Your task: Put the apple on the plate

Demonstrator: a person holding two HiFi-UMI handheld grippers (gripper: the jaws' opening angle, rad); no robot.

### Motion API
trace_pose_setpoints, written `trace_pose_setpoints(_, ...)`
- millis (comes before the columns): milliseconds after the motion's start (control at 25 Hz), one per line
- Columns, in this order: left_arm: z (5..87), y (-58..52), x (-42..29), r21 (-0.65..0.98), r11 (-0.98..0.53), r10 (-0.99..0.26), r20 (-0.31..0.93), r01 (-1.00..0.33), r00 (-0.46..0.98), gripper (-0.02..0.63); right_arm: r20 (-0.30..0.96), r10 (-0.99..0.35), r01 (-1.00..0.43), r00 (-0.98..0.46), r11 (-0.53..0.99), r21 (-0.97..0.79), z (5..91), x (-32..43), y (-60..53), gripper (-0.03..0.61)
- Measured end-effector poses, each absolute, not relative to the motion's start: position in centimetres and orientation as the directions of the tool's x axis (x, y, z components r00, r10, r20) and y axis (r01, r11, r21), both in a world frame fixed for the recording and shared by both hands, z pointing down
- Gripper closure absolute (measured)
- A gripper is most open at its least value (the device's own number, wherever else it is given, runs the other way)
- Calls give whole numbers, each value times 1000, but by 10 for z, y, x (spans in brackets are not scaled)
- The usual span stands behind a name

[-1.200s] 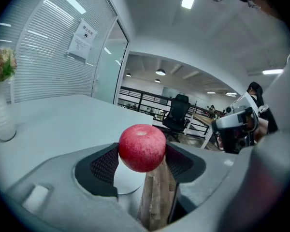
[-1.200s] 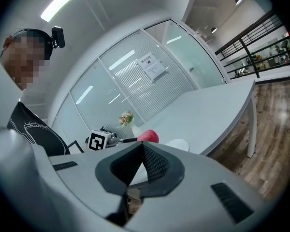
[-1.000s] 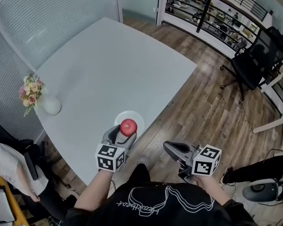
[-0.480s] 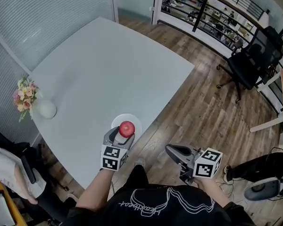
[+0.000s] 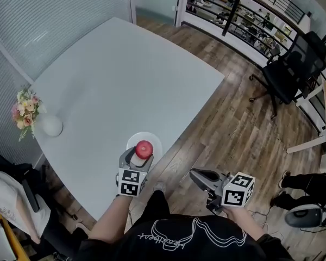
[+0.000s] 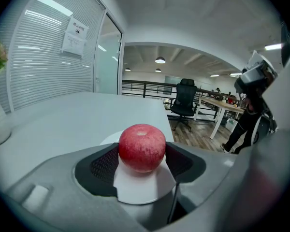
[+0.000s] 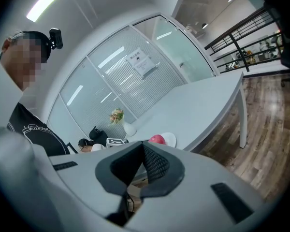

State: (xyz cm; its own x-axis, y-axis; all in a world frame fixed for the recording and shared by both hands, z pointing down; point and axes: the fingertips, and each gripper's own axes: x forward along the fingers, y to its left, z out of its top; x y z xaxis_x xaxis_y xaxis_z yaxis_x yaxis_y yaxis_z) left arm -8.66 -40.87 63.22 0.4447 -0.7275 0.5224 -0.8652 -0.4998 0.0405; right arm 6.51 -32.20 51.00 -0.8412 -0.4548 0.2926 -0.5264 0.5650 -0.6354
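1. Red and round, the apple sits between the jaws of the left gripper, right over the white plate at the near edge of the table.
2. From the left gripper view, the black ribbed pads press on both sides of the apple, so the jaws are clamped on it. The plate shows directly beneath, but I cannot tell whether the fruit already rests on it or hangs just above.
3. My judgement: the carry looks done. What is left is to settle the apple, spread the jaws and pull the gripper away.
4. The right gripper hangs off the table over the wood floor, its jaws together with nothing between them.
5. The apple's skin is smooth with a faint speckle and a shallow dimple on top. Being round, it may roll a little once it is let go.
6. The plate looks glossy, shallow and circular, and the tabletop is plain, matte and pale grey.
7. A round white vase of flowers stands well apart at the far left edge.
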Motion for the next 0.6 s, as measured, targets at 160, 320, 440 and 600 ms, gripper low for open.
trace_pose_setpoints(160, 633, -410, -86, 10, -511, -727, 530, -860, 437, 304, 281, -460, -522, -842, 565, -638, 508, 68, -323, 569)
trace_pose_setpoints(320, 636, -410, -87, -13, -526, -714, 550, -850, 433, 304, 288, -465, -531, -837, 565, -631, 505, 70, -324, 569)
trace_pose_setpoints(440, 637, -406, -87, -16, -540, -702, 560, -842, 440, 302, 282, -467, -528, -838, 566, -633, 503, 71, -321, 569)
trace_pose_setpoints(600, 635, -404, -84, 8, -551, -690, 557, -835, 461, 296, 270, -477, -528, -836, 569, -630, 498, 72, -319, 569)
